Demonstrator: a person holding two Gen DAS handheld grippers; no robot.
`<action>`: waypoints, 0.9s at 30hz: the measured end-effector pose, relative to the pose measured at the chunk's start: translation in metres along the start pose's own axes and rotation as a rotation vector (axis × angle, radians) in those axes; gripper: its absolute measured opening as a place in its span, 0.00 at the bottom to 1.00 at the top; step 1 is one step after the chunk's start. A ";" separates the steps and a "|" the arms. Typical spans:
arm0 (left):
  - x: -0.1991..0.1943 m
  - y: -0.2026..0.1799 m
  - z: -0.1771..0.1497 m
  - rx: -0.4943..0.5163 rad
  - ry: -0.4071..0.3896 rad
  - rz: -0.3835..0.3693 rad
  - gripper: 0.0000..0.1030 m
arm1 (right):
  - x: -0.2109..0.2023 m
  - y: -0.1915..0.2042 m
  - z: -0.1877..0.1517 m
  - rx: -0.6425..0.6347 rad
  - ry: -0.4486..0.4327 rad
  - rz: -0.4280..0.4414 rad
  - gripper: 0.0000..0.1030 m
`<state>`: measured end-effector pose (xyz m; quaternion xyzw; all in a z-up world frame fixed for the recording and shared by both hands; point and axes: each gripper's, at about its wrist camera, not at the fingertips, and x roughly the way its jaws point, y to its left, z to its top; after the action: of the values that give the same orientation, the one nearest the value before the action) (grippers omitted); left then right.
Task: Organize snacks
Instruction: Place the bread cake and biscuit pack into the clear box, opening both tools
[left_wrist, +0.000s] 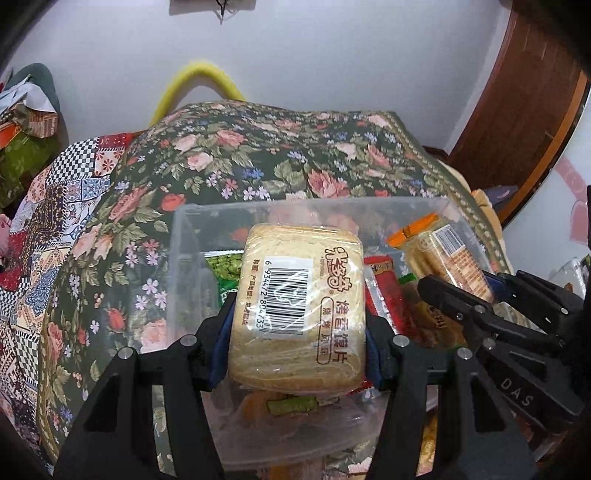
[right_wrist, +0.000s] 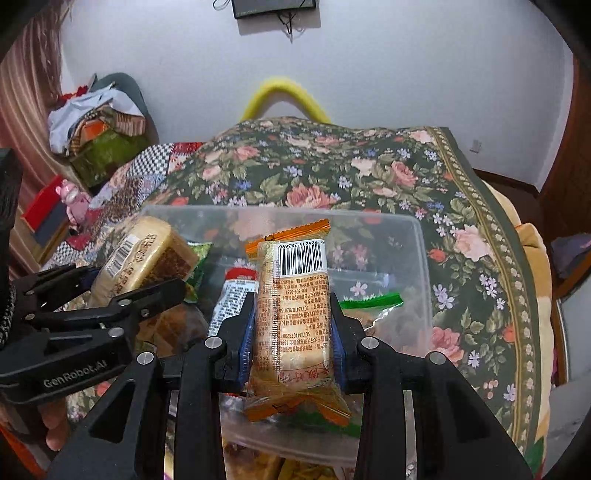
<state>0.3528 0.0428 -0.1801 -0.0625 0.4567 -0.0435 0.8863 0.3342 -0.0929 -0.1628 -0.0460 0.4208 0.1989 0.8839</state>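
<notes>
My left gripper (left_wrist: 298, 325) is shut on a beige cracker pack (left_wrist: 299, 306) with a barcode label, held over a clear plastic bin (left_wrist: 184, 229). My right gripper (right_wrist: 293, 325) is shut on a narrow orange-ended biscuit pack (right_wrist: 295, 317), also above the clear plastic bin (right_wrist: 421, 236). Each gripper shows in the other's view: the right gripper (left_wrist: 476, 291) at the right with the orange-ended biscuit pack (left_wrist: 443, 254), the left gripper (right_wrist: 122, 280) at the left with the beige cracker pack (right_wrist: 144, 254). Several wrapped snacks, red, green and white, lie in the bin under both packs.
The bin rests on a dark floral bedspread (left_wrist: 258, 158) that covers a bed. A patchwork quilt (left_wrist: 44, 206) and a pile of cloth (right_wrist: 99, 122) lie to the left. A yellow curved bar (right_wrist: 284, 92) stands behind the bed, a wooden door frame (left_wrist: 524, 96) at right. More snacks lie below the bin's near edge.
</notes>
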 end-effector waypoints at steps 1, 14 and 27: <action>0.002 -0.001 0.000 0.002 0.003 0.006 0.55 | 0.002 0.000 -0.001 0.000 0.006 -0.003 0.31; -0.026 -0.009 0.001 0.024 -0.035 0.009 0.56 | -0.013 0.002 0.000 0.006 -0.018 -0.020 0.45; -0.100 0.000 -0.012 0.005 -0.122 0.002 0.56 | -0.082 -0.005 -0.013 -0.036 -0.114 -0.011 0.57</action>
<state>0.2857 0.0555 -0.1065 -0.0621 0.4018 -0.0399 0.9127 0.2806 -0.1264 -0.1087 -0.0526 0.3659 0.2036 0.9066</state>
